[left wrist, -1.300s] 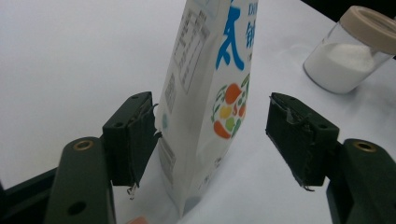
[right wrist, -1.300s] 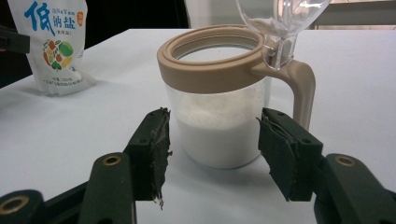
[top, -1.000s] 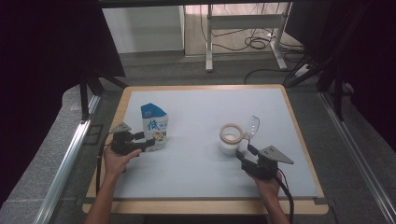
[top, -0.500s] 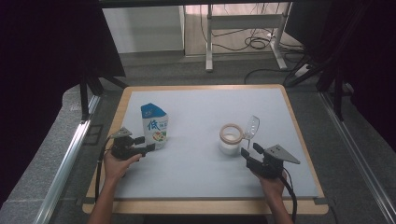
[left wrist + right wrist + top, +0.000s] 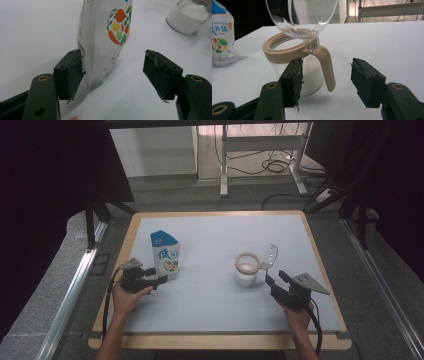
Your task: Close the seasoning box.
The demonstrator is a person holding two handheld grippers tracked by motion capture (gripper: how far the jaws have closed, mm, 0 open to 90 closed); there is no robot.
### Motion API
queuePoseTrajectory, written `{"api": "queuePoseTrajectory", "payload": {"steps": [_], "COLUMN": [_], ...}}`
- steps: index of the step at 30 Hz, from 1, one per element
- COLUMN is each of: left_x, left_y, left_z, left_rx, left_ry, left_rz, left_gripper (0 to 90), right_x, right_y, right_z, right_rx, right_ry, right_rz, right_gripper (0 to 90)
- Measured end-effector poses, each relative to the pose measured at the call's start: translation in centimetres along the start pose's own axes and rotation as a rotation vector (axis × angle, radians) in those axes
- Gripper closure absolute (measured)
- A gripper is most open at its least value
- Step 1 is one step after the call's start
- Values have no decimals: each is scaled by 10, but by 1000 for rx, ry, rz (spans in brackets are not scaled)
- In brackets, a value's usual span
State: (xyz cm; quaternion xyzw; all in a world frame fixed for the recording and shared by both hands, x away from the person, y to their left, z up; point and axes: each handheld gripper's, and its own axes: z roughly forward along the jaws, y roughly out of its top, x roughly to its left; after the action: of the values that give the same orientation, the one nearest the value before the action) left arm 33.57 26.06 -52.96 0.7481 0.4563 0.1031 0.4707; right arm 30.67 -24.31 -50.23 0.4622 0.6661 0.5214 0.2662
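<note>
Standing upright at the left of the pale table top [image 5: 215,300], one white stand-up pouch with a blue top and printed vegetables [image 5: 165,254] faces one clear glass jar of white powder with a beige rim and handle [image 5: 248,269], its transparent lid [image 5: 269,256] tipped open. The left gripper view brings out the pouch's [image 5: 105,37] carrot-and-tomato print and barcode edge, detail lost from above. The right gripper view shows the jar's curved beige handle [image 5: 325,67] between the pads. Two grippers work the scene, one per hand. The left gripper [image 5: 159,281], jaws apart, brackets the pouch's lower corner; the right gripper [image 5: 274,280], jaws apart, sits just before the handle, forearms low.
</note>
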Motion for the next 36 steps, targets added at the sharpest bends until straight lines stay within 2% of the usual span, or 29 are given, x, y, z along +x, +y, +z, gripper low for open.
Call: {"api": "queuePoseTrajectory", "payload": {"steps": [10,15,21,36], "left_x": [-4,-5,-5,-5], "left_y": [0,0,1,1], "left_z": [0,-1,-2,-4], "left_rx": [2,1,-1,-7], "left_ry": [-3,-4,-1,0], "left_rz": [9,12,13,14], "left_gripper": [315,315,314,314], "right_x": [-6,-11,-14,-8], "right_y": [8,13,19,31], "right_z": [-1,-1,1,4], "right_rx": [-24,-35,-44,-92], "right_ry": [-9,-13,3,16], "right_rz": [0,7,16,2], "right_gripper": [620,749,846,895]}}
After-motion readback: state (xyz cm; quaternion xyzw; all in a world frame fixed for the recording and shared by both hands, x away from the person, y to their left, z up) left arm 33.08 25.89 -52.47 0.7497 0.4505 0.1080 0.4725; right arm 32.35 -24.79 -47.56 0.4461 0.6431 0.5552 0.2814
